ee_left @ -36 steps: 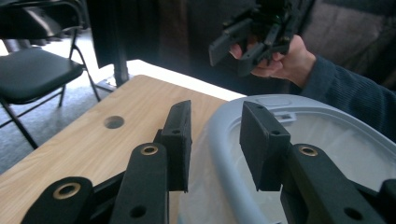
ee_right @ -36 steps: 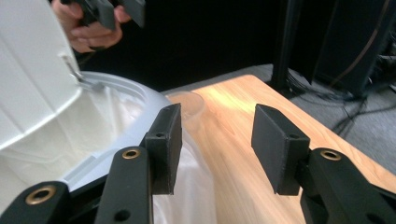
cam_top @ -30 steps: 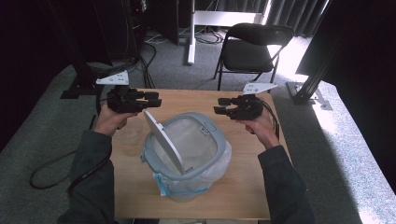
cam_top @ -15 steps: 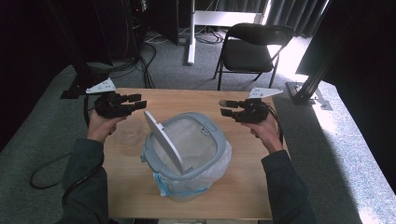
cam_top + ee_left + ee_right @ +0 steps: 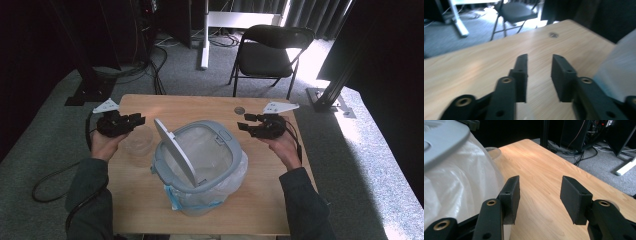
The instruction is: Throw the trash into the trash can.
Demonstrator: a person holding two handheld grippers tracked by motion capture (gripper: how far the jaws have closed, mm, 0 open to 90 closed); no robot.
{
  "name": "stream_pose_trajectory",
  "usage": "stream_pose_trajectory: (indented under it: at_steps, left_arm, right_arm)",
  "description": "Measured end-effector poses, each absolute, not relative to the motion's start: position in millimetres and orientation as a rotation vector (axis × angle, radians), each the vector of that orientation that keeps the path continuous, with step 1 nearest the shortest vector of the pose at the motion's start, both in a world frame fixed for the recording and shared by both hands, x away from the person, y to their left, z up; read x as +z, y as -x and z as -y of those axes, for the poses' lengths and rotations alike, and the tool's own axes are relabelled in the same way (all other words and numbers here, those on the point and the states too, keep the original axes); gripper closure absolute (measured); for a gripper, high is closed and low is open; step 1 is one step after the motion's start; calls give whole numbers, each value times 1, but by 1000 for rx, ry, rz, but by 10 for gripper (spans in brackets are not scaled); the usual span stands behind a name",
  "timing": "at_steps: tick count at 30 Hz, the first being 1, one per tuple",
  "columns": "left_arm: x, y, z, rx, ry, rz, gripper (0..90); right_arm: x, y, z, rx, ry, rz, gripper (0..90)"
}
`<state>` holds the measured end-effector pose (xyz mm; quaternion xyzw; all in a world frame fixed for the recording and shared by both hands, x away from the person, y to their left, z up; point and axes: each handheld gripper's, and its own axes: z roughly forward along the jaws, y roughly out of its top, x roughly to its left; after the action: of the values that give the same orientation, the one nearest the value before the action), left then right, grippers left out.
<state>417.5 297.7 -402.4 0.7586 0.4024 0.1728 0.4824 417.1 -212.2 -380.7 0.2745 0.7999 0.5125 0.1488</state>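
lined bin mid-worktop, clear cup beside the left hand-held gripper (image 5: 134,121) — both hand-held grippers released.
high view: clear plastic cup (image 5: 138,141) lies left of the bin (image 5: 200,165) — light, thin, crushable; judged best pinched at the rim. left gripper view: jaws apart, empty. right gripper view: right hand-held gripper (image 5: 539,195) spread, liner (image 5: 456,192) soft.

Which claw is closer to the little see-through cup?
Left. The left claw hovers right above the clear cup, nearly touching it. The right claw is far off, across the grey bin.
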Motion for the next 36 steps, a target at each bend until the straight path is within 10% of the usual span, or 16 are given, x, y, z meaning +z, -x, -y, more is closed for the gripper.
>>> stream_pose_trajectory:
  at_steps: [7,36]
  left_arm:
    - [-435,-421,-317,466,-1884,-1135,900]
    - [-485,-443,-360,493,-1906,-1384,854]
  right_arm:
    - [-389,-418,213,1473,-811,-2306,491]
    - [-398,-419,217,1477,-836,-2316,495]
